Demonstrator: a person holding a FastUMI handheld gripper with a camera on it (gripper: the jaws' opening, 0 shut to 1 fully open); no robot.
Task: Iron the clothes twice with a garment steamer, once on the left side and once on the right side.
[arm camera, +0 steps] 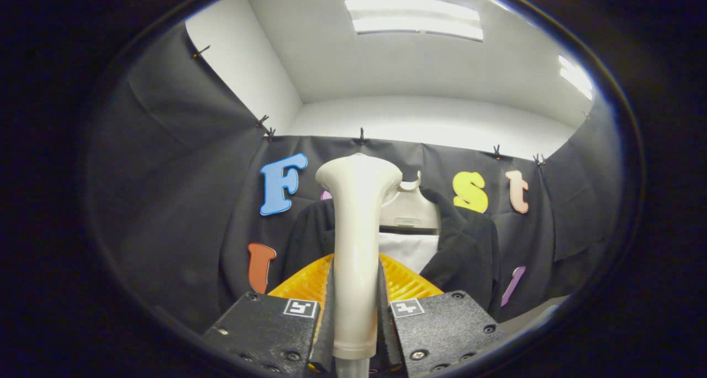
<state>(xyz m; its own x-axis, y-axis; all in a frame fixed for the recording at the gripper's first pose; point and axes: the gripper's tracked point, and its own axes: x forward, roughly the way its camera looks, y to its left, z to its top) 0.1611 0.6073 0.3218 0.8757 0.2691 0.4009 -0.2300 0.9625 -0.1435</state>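
Note:
A cream garment steamer (357, 245) stands upright between my fingers, its handle gripped on both sides and its rounded head at the top. My gripper (356, 311) is shut on that handle. Beyond the steamer hangs a dark jacket (464, 251) over a white shirt (407, 252), on a pale hanger (407, 209) against the booth's black wall. The steamer head is in front of the jacket's left half and hides part of it. I cannot tell how far the head is from the cloth.
Black cloth walls (177, 201) close the booth on the left, back and right. A white ceiling with light panels (414, 19) is above. A pale ledge (538, 314) shows low at the right, under the jacket.

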